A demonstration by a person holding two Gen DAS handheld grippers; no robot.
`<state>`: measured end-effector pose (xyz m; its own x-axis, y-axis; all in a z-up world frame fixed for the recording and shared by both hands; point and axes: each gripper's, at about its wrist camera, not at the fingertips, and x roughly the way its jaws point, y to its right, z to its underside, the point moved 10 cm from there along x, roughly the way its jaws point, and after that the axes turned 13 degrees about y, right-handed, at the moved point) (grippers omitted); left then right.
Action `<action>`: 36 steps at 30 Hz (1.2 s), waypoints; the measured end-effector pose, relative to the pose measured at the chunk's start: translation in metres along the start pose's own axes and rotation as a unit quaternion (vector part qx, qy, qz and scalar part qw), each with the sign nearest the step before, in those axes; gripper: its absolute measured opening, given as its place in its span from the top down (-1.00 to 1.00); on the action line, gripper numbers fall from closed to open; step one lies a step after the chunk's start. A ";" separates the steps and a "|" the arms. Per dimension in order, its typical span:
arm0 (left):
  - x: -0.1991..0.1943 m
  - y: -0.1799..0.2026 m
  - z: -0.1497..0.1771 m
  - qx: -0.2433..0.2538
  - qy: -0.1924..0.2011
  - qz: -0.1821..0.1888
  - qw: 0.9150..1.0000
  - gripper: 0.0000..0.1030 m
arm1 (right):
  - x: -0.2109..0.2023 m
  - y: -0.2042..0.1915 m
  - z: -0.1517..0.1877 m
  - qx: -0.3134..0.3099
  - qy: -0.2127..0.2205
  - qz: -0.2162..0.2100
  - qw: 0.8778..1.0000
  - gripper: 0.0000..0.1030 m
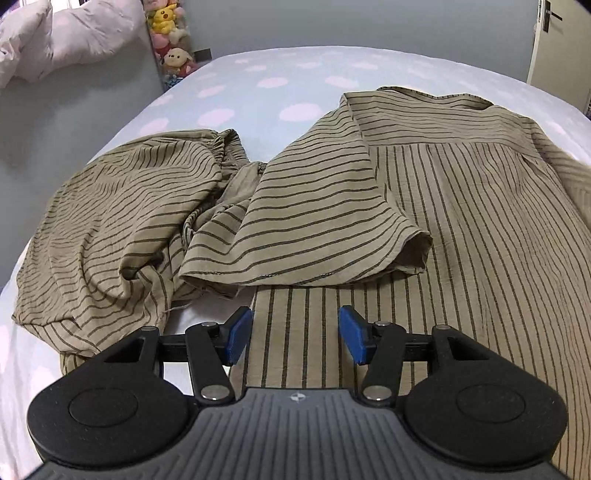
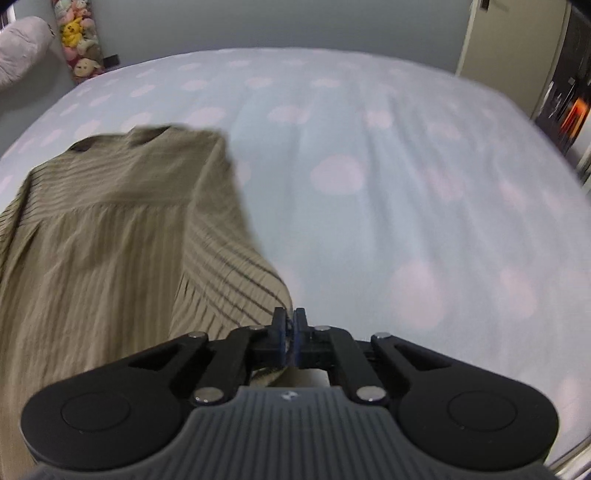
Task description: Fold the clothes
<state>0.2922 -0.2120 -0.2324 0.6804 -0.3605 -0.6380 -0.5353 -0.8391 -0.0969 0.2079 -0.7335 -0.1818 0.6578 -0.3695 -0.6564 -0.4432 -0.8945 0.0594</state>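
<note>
Here, left wrist view: the left gripper sits at bottom centre w/ its blue-padded fingers spread apart, nothing pinched between them. They hover over the near hem of a khaki striped shirt spread on the bed, which has a pale blue sheet w/ pink blotches. The shirt body fills the right half of the frame, stripes running vertical. One sleeve is folded over onto the body at centre frame, cuff opening toward lower right. At left of frame a second khaki striped garment w/ a gathered elastic edge lies crumpled, touching the sleeve. Upper left: a rumpled pale duvet and a stack of plush toys against the wall. Upper right edge: a door.

Right wrist view, blurred: the right gripper at bottom centre has its fingers closed tight on an edge of the same striped shirt, fabric rising from the left of frame into the pinch. Shirt takes the left half; bare sheet takes centre and right. Plush toys at upper left, door frame at upper right.
</note>
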 end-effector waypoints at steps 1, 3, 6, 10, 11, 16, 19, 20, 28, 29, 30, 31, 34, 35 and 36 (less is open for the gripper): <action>0.000 0.000 -0.001 0.002 0.003 -0.001 1.000 0.02 | 0.001 0.010 -0.012 -0.007 0.003 0.013 1.000 0.92; 0.001 0.001 -0.002 0.004 0.006 -0.002 1.000 0.02 | 0.003 0.030 -0.034 -0.021 0.011 0.036 0.999 0.92; 0.006 0.001 -0.002 0.000 0.006 -0.007 1.000 0.02 | 0.019 0.064 -0.066 -0.039 0.020 0.077 0.996 0.92; 0.013 0.004 -0.004 -0.002 0.005 -0.010 1.000 0.02 | 0.056 0.107 -0.087 -0.053 0.017 0.133 0.990 0.92; 0.015 0.006 -0.005 0.001 0.007 -0.011 1.000 0.02 | 0.069 0.116 -0.089 -0.056 0.015 0.145 0.988 0.92; 0.030 0.012 -0.003 0.018 0.002 -0.015 1.000 0.02 | 0.125 0.140 -0.089 -0.056 0.009 0.170 0.984 0.93; 0.040 0.015 0.000 0.024 -0.004 -0.013 1.000 0.02 | 0.154 0.141 -0.081 -0.060 -0.001 0.173 0.983 0.92; 0.042 0.016 0.000 0.025 -0.005 -0.012 1.000 0.02 | 0.160 0.141 -0.078 -0.061 -0.005 0.173 0.983 0.92; 0.033 0.032 -0.014 0.039 0.023 0.027 0.999 -0.02 | 0.148 0.123 -0.046 -0.068 -0.015 0.160 0.985 0.43; 0.031 0.035 -0.015 0.043 0.030 0.033 0.998 -0.04 | 0.139 0.118 -0.042 -0.065 -0.009 0.153 0.986 0.43; 0.028 0.039 -0.017 0.050 0.038 0.038 0.997 -0.04 | 0.130 0.112 -0.037 -0.062 -0.002 0.146 0.987 0.43; 0.026 0.043 -0.018 0.060 0.047 0.043 0.996 -0.04 | 0.119 0.105 -0.031 -0.057 0.006 0.140 0.988 0.43; 0.017 0.052 -0.018 0.106 0.065 0.035 0.992 -0.04 | 0.076 0.076 -0.009 -0.020 0.038 0.106 0.993 0.36; 0.014 0.055 -0.019 0.117 0.073 0.032 0.990 -0.04 | 0.060 0.066 -0.001 -0.002 0.048 0.092 0.995 0.35; 0.010 0.058 -0.020 0.126 0.081 0.030 0.988 -0.04 | 0.046 0.054 0.012 0.009 0.056 0.078 0.995 0.28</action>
<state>0.2785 -0.2724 -0.2292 0.7033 -0.4842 -0.5206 -0.6714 -0.6930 -0.2625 0.2068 -0.7960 -0.2177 0.6433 -0.5294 -0.5531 -0.5552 -0.8200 0.1390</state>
